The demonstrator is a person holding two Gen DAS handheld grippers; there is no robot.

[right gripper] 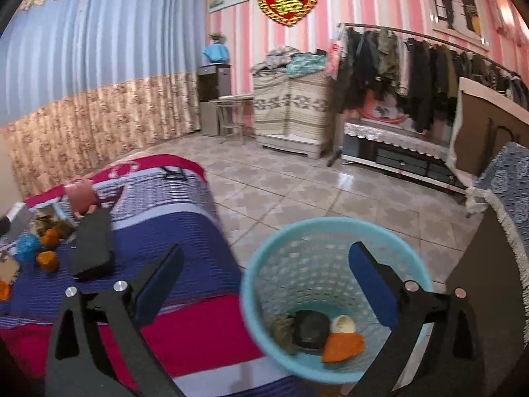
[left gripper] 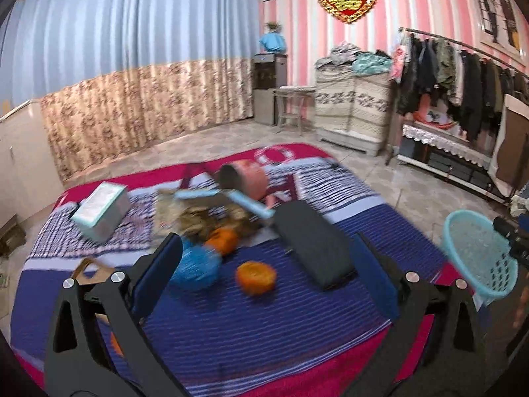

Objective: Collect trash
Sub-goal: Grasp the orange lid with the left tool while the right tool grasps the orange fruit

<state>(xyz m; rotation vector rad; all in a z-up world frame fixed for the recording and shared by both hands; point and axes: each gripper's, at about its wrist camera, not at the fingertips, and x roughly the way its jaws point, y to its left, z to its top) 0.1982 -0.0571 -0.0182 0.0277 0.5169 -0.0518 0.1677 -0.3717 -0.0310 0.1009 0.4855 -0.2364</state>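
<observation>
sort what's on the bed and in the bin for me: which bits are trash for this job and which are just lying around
Job:
- orange peel
- second orange peel
- blue crumpled ball
- blue bin, already holding peel and dark scraps

Lying about, as far as I can judge:
- black case
- pink pot
- tissue box

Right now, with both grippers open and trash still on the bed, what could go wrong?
1. The orange peels lie close to the blue ball and black case; the open left gripper could grab a non-trash item by mistake.
2. The basket sits on the floor against the bed's edge; a careless drop from the right gripper could miss it or tip it.
</observation>
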